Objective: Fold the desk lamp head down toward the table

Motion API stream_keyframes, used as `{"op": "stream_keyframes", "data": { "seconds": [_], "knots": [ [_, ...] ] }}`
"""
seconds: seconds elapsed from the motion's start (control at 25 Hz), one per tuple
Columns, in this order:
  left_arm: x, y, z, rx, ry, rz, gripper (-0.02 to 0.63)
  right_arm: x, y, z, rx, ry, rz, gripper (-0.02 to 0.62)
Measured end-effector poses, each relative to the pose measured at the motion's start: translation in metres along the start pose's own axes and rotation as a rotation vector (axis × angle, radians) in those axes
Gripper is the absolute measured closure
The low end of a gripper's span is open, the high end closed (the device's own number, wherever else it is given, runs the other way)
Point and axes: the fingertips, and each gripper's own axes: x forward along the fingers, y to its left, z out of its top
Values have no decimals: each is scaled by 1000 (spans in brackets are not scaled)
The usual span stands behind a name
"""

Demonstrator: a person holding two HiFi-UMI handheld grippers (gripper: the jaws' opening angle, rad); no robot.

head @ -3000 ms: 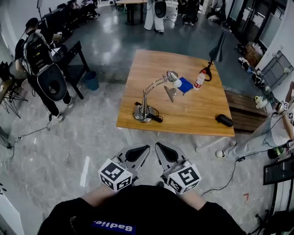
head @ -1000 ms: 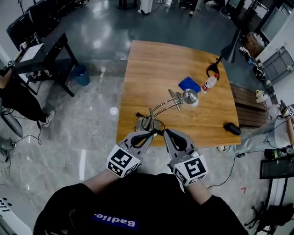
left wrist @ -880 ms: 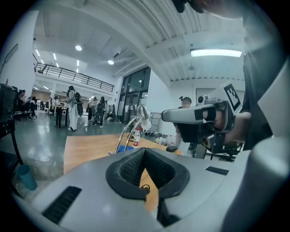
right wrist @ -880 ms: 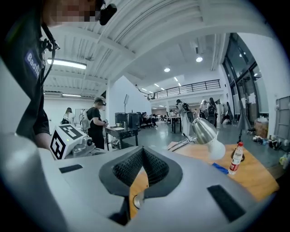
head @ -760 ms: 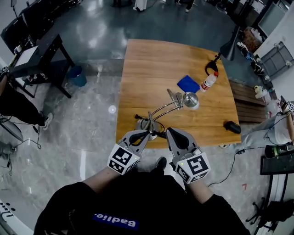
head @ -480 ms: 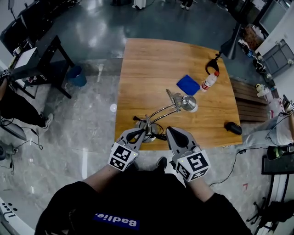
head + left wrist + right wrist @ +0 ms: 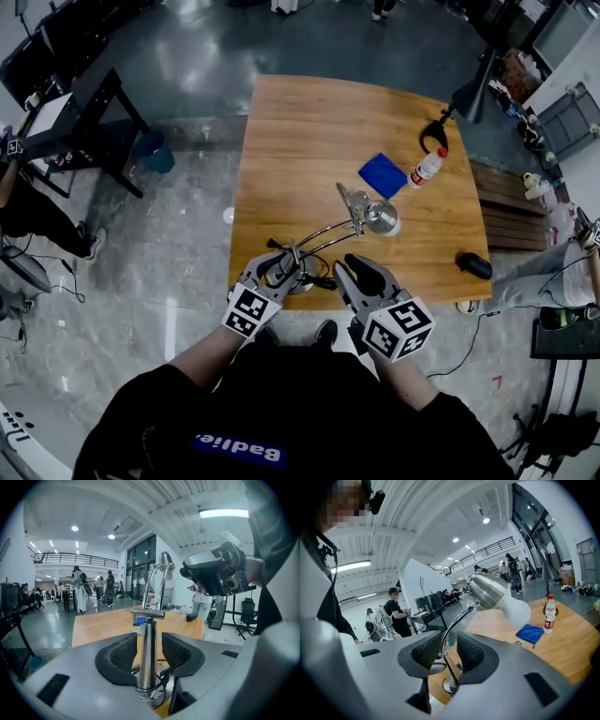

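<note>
A chrome desk lamp stands near the front edge of the wooden table (image 7: 309, 141). Its round base (image 7: 302, 284) is partly hidden, and its curved arm rises to the head (image 7: 380, 216), which carries a white bulb (image 7: 516, 612). My left gripper (image 7: 277, 266) is at the lamp's upright post (image 7: 149, 634). Its jaws are opening, with the post between them and a small gap at each pad. My right gripper (image 7: 354, 268) is just right of the base. Its jaws are opening too, and the curved arm (image 7: 457, 620) shows in their narrow gap, untouched.
A blue cloth (image 7: 382, 174), a water bottle (image 7: 429, 167) and a black clamp-like object (image 7: 433, 137) lie at the table's far right. A black pouch (image 7: 476, 265) sits near the right edge. A dark side table (image 7: 84, 103) and blue bin (image 7: 161, 155) stand left.
Both grippers have moved forward and down to the lamp's base. Their jaws, shut earlier, now stand apart, the left around the post. The right gripper has rolled.
</note>
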Motion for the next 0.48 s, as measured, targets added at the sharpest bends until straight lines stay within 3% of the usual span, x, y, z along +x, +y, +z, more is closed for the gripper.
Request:
{"op": "stream_keyframes", "data": {
  "seconds": [0.4,0.48],
  "knots": [
    [26,-1,5,43,-15,-50,445,10,-4,23,96,-54,-11,494],
    [28,0,3,34,-14,-46,474,11,-6,26,126,-67,-12,494]
  ]
}}
